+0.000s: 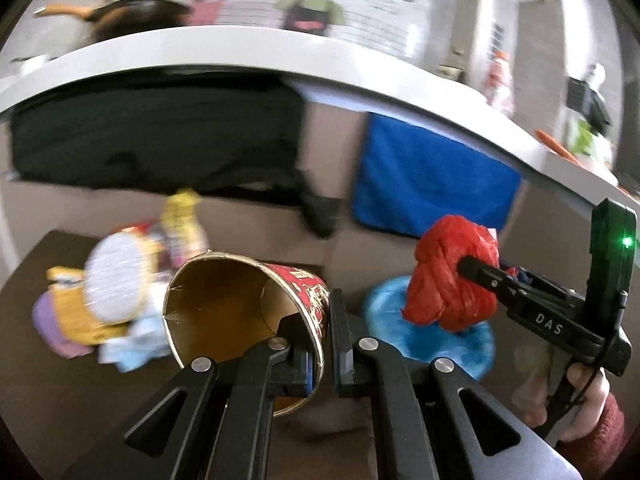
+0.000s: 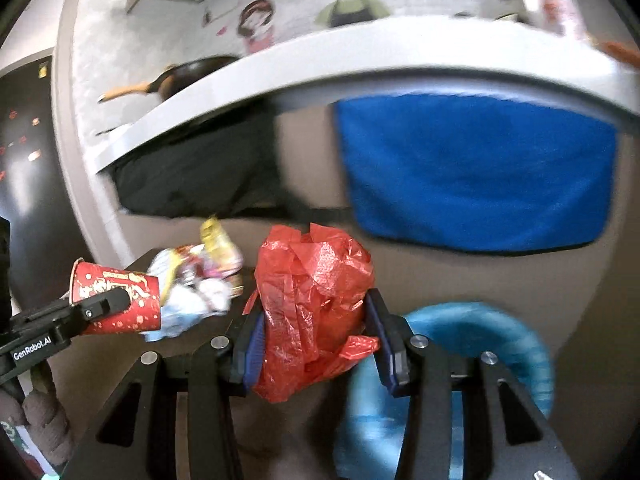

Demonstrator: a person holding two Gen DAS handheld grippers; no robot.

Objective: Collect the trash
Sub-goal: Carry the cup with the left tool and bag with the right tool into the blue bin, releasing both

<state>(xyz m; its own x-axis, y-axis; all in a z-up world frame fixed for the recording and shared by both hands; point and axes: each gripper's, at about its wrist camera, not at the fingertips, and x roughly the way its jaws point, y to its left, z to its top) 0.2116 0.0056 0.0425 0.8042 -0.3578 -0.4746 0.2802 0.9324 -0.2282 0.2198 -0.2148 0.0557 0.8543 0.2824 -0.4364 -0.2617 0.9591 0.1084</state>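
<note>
A red paper cup (image 1: 248, 304) with a gold inside lies on its side in the air, and my left gripper (image 1: 322, 332) is shut on its wall, one finger inside and one outside. In the right wrist view the same cup (image 2: 120, 300) and left gripper (image 2: 108, 304) show at the left. A crumpled red plastic bag (image 2: 316, 300) sits between the blue pads of my right gripper (image 2: 316, 336), which press on both its sides. The left wrist view shows that bag (image 1: 452, 276) held up at the right by the right gripper (image 1: 480, 276).
A pile of wrappers and other trash (image 1: 112, 300) lies on a dark table (image 1: 48, 256). A blurred blue round container (image 2: 500, 340) is below the bag. A blue cloth (image 2: 472, 172) and a black one (image 1: 160, 144) hang from the white counter (image 1: 240, 48). A hand (image 1: 580, 408) holds the right gripper.
</note>
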